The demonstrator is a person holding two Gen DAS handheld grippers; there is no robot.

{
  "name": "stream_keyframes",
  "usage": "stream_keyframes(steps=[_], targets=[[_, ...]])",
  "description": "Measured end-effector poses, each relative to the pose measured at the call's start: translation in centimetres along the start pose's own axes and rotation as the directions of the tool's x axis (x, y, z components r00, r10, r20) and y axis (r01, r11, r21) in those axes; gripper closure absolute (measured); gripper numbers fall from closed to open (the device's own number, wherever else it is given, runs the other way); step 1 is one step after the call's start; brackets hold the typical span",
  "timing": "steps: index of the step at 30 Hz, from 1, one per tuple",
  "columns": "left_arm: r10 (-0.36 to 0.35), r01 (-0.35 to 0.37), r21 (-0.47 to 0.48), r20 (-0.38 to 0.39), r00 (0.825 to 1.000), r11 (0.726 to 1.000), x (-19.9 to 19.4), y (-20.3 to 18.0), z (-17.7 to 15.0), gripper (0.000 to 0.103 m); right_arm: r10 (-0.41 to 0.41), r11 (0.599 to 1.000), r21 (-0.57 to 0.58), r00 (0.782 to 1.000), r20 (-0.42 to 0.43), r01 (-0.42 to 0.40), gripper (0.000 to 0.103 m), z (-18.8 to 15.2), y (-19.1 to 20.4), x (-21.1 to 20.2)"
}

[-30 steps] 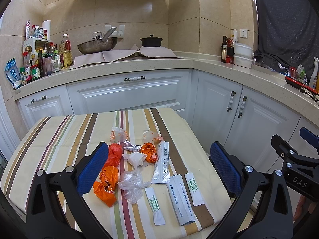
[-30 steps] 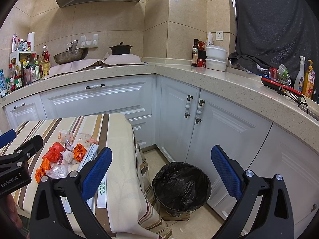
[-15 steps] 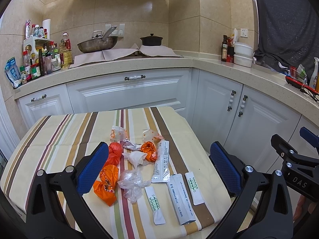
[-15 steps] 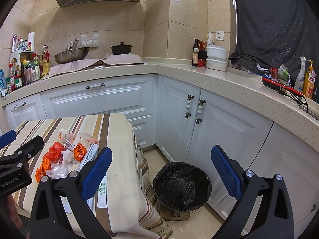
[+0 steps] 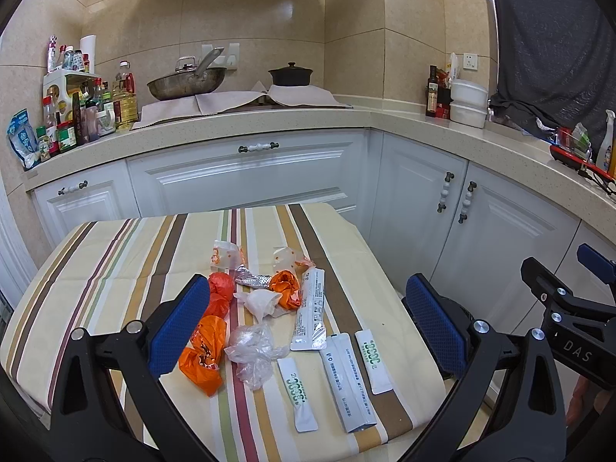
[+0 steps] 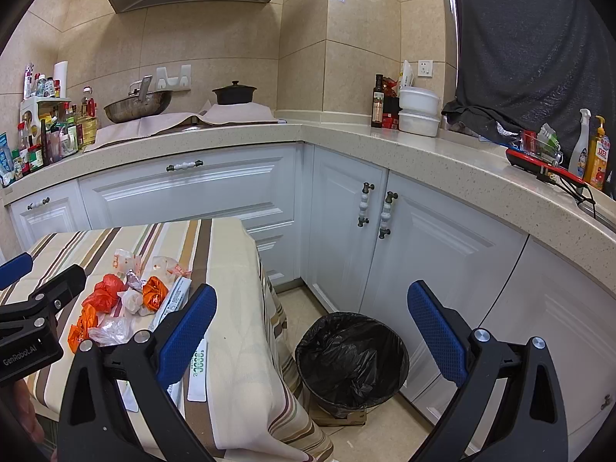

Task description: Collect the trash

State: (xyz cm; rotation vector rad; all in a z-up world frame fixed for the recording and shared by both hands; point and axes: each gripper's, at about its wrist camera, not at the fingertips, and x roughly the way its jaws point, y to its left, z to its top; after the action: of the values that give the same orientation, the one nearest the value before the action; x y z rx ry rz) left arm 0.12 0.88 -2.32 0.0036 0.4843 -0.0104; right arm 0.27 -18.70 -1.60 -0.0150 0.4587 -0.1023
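A beige-tiled kitchen corner, white cabinets wrapping round, and in front of them a small table under a striped tablecloth [image 5: 115, 254]. That cloth carries the whole job: a litter pile at its middle, with crumpled orange wrappers [image 5: 202, 350], a clear plastic film wad [image 5: 254, 350] just beside them, and three white sachets [image 5: 348, 377] lying nearest the cloth's near edge, long axes running roughly away from the camera, along the stripes.

The left gripper [image 5: 308, 331] hangs above the near edge of the cloth, jaws spread wide and carrying nothing; the pile sits straight ahead between its blue pads, so this is clearly the nearer tool. The right gripper [image 6: 312, 335] is likewise wide apart and empty, off the cloth's right side, looking down at the black-lined trash bin [image 6: 352, 358] on the floor just beyond the table's right edge.

Nothing collected yet, by the look of it. I'd say the sachets lie flat, so pinching across their narrow width near the edge looks easiest. Room is open above the cloth, and the path from the cloth's right edge over to the bin is unobstructed, though the hanging cloth drapes close to the bin.
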Motion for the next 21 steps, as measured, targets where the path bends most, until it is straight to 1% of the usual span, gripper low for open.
stream_keyframes(steps=[11, 16, 21], targets=[[0.001, -0.001, -0.001, -0.004, 1.0, 1.0, 0.1, -0.2, -0.1, 0.003, 0.0, 1.0, -0.001, 1.0, -0.003, 0.0, 0.006, 0.0, 0.0, 0.1], [0.004, -0.004, -0.003, -0.01, 1.0, 1.0, 0.0, -0.3, -0.4, 0.003, 0.002, 1.0, -0.001, 1.0, -0.009, -0.002, 0.006, -0.7, 0.6, 0.5], [0.009, -0.01, -0.017, -0.019, 1.0, 1.0, 0.2, 0.5, -0.7, 0.003, 0.013, 1.0, 0.003, 1.0, -0.017, -0.013, 0.006, -1.5, 0.9, 1.1]])
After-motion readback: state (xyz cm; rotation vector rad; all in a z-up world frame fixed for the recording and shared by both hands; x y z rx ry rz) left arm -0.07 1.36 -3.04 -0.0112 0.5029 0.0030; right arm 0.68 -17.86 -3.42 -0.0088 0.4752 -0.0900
